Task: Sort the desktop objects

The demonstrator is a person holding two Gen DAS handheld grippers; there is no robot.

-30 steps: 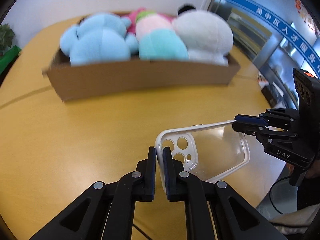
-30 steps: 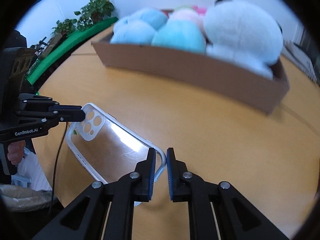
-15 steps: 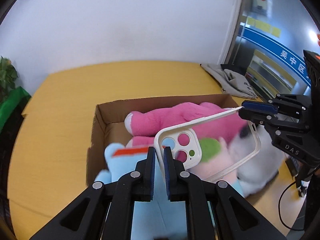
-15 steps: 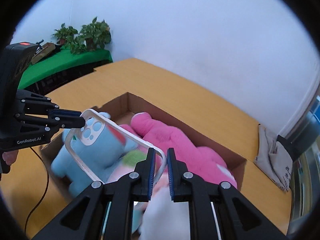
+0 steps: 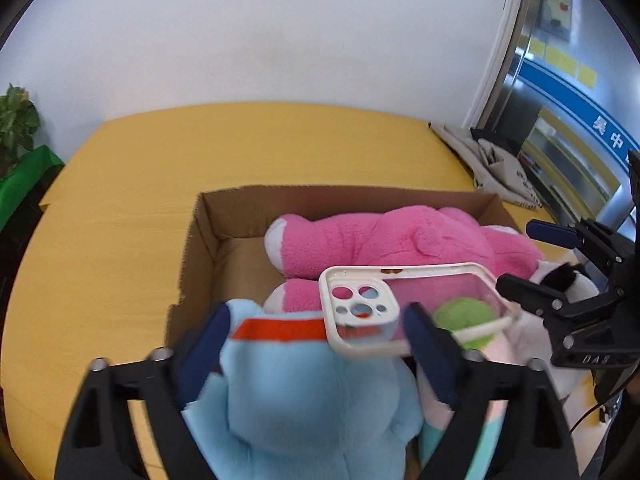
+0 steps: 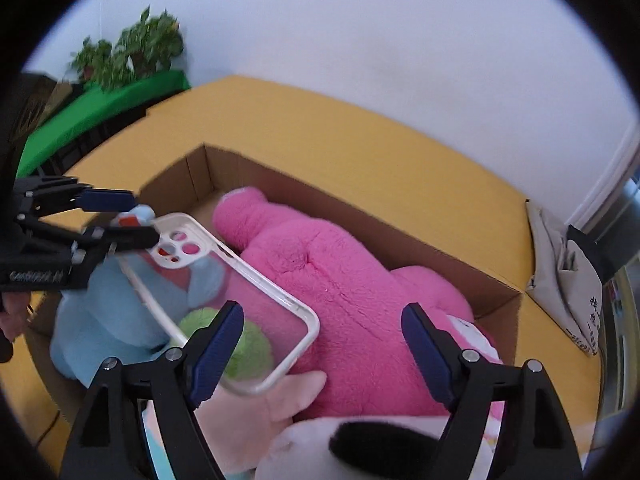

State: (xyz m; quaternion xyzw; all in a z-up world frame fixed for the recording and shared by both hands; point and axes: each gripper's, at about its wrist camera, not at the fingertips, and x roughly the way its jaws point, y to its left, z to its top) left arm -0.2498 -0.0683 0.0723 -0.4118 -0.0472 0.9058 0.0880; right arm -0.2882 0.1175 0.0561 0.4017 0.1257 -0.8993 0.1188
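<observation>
A clear phone case with a white rim [image 5: 400, 312] [image 6: 224, 280] lies loose and roughly flat over the plush toys in a cardboard box [image 5: 200, 248] [image 6: 440, 252]; whether it rests on them I cannot tell. My left gripper [image 5: 316, 352] [image 6: 120, 218] is open, its fingers either side of the case's camera end and gripping nothing. My right gripper [image 6: 320, 344] [image 5: 532, 260] is open too, beside the case's other end. Beneath lie a pink plush [image 5: 400, 240] [image 6: 340, 280], a blue plush [image 5: 312, 392] [image 6: 112, 312], a green-and-pink one [image 5: 464, 316] and a white-and-black one [image 6: 360, 440].
The box stands on a yellow table [image 5: 240, 144] [image 6: 320, 128]. A grey cloth bag [image 5: 492, 168] [image 6: 560, 260] lies at the table's right end. Potted plants [image 6: 128, 52] and a green cover [image 6: 100, 104] are off to the left. A white wall is behind.
Both grippers opened and let go of the phone case, which tipped from on edge to flat over the toys. Earlier, both carried it from above the table to above the box.
</observation>
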